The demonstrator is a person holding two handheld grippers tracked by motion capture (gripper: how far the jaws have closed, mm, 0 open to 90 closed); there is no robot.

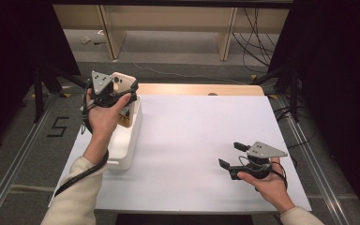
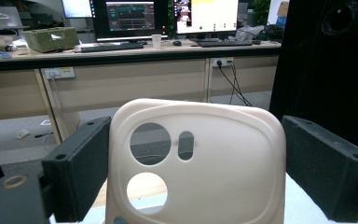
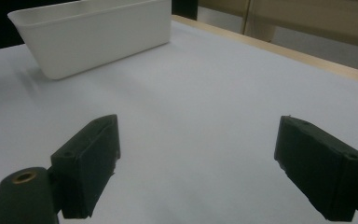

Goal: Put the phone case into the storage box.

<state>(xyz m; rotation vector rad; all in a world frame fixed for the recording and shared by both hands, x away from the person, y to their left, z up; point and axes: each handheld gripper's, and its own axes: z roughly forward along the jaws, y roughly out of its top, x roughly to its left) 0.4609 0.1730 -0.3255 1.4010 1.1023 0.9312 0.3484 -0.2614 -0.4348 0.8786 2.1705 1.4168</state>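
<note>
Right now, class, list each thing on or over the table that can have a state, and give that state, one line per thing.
left gripper: jaws closed on the sides of the phone case, held above the tub
phone case: cream, upright, lifted, camera cut-outs at the top
tub: white, upright, open-topped, resting on the table
right gripper: open, holding nothing, low over the white table

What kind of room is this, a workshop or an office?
Probably a lab or test room in an office. A white-covered table sits between dark screens, and the left gripper holds a cream phone case. Behind it a long desk carries lit monitors and keyboards, with cables trailing below.
</note>
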